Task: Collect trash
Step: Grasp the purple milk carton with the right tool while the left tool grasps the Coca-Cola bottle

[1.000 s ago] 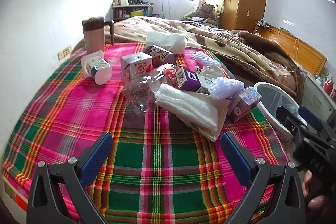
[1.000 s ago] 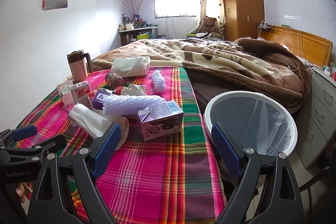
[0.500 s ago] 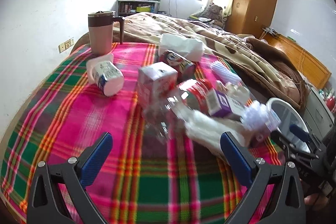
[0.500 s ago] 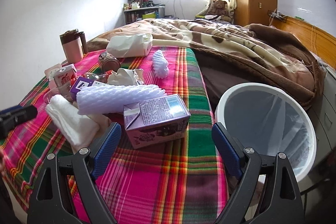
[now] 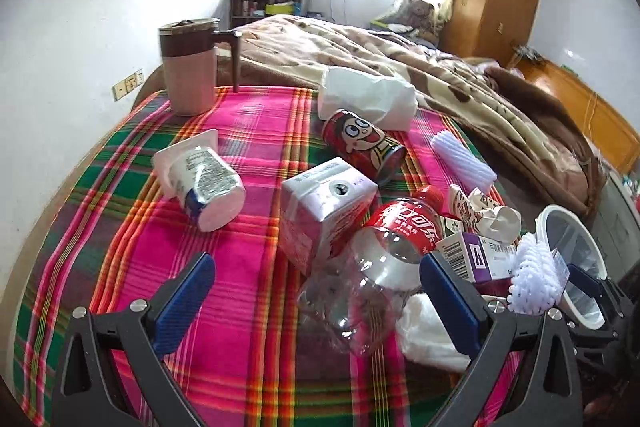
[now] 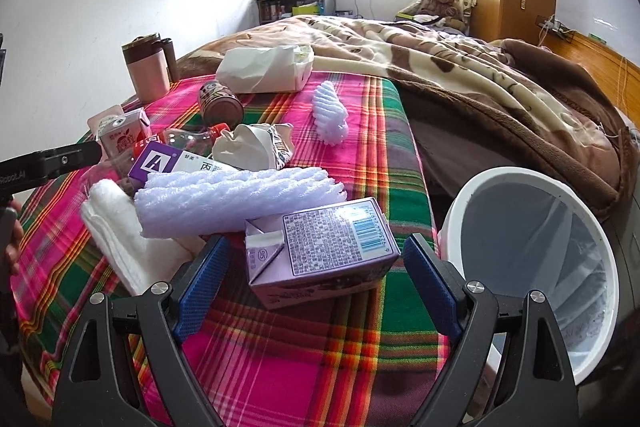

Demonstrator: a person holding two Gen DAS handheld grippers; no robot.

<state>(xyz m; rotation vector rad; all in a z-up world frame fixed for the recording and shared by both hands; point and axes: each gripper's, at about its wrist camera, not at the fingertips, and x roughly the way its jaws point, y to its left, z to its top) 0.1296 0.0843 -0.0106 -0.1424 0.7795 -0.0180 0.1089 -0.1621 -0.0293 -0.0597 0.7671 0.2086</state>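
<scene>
So nothing's really been collected yet, far as I can tell. The white bin sits just off the edge of the plaid cloth, its liner looks empty from here, and the whole pile of trash is on the cloth.

The right claw is spread wide, with the purple drink carton lying on its side right between the blue pads, not gripped yet. That looks like the first pick, and it's the piece closest to the bin, so it should be a short trip over.

The left claw is wide open too, holding nothing, pointed at the clear cola bottle with the red label, which lies on its side up against the pink juice carton.

What's left is basically everything: the yogurt cup tipped over, the red cartoon can, the purple-and-white medicine box, a crumpled paper cup, two white foam sleeves, some folded white tissue and a white bag at the back.

The brown and pink mug is standing upright near the wall. I'd guess that one isn't trash.
</scene>
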